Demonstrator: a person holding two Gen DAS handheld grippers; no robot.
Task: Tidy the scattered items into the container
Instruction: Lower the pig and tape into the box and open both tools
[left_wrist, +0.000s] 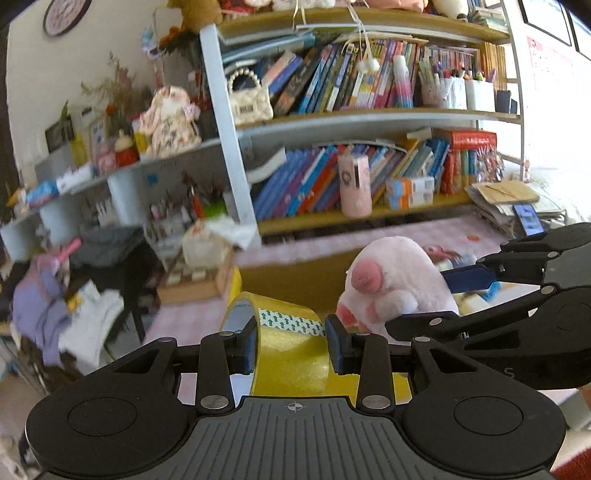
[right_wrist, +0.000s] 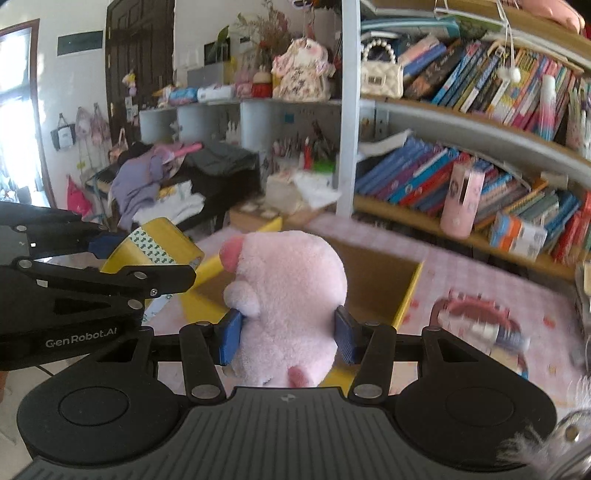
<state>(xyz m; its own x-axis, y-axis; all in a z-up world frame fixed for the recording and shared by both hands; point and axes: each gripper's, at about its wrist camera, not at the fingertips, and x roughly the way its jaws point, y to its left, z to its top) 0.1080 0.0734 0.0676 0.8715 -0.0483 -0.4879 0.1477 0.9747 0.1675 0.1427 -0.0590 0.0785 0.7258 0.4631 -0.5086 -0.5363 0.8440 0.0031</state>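
A yellow box (right_wrist: 406, 295) sits open on the pink table (right_wrist: 480, 291). Above it, the right gripper (right_wrist: 288, 338) squeezes a pink plush pig (right_wrist: 291, 295) between its blue pads. Just beside it, the left gripper (left_wrist: 291, 347) is closed on a yellow tape roll (left_wrist: 291, 354).
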